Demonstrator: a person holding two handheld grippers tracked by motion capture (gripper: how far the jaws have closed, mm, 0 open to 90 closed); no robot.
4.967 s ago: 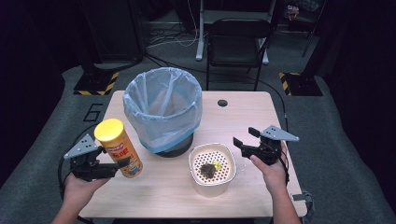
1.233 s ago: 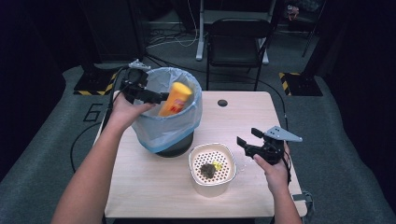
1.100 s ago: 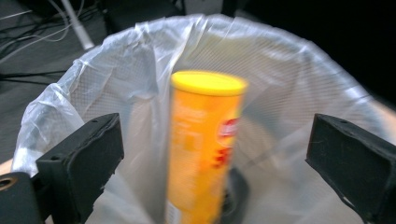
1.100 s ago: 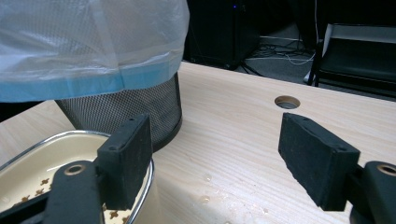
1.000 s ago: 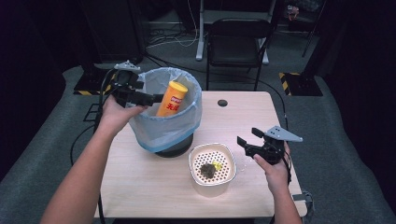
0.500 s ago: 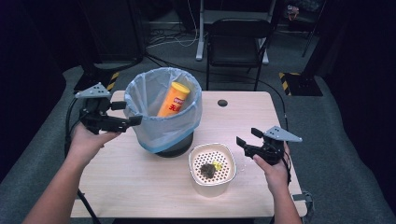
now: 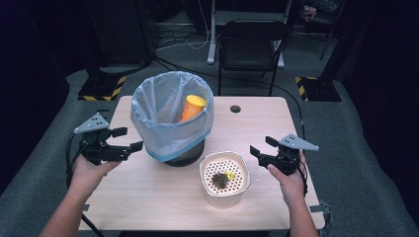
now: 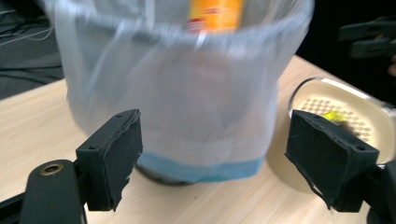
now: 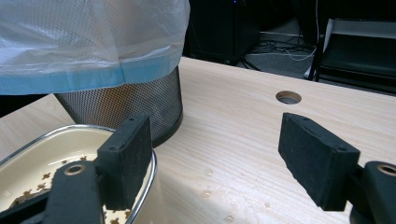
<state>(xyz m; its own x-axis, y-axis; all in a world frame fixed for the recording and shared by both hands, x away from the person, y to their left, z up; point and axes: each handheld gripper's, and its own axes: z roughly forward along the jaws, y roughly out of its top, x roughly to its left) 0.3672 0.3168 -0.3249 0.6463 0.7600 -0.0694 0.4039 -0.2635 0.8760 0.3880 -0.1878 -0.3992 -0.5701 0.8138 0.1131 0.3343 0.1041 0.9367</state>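
Observation:
A mesh waste bin (image 7: 183,150) lined with a pale blue bag (image 7: 170,123) stands mid-table. An orange canister (image 7: 191,107) leans inside it, and its label (image 8: 215,11) shows through the bag in the left gripper view. My left gripper (image 7: 129,139) hovers open and empty just left of the bin, its jaws spread toward the bag (image 8: 187,93). My right gripper (image 7: 261,146) is open and empty at the right, beside a cream strainer bowl (image 7: 203,170) holding dark and yellow scraps (image 7: 220,179). In its own view, the right gripper (image 9: 219,154) faces the bin's mesh base (image 9: 126,102).
A round cable hole (image 7: 235,108) sits in the tabletop behind the bowl. A black chair (image 7: 249,47) stands beyond the table's far edge. Bare wood lies along the front of the table (image 7: 148,197). The bowl's rim (image 9: 28,140) is close under the right gripper.
The left gripper lifted the canister from the table into the bin, let go, then drew back down to the bin's left, open. The right gripper stayed put.

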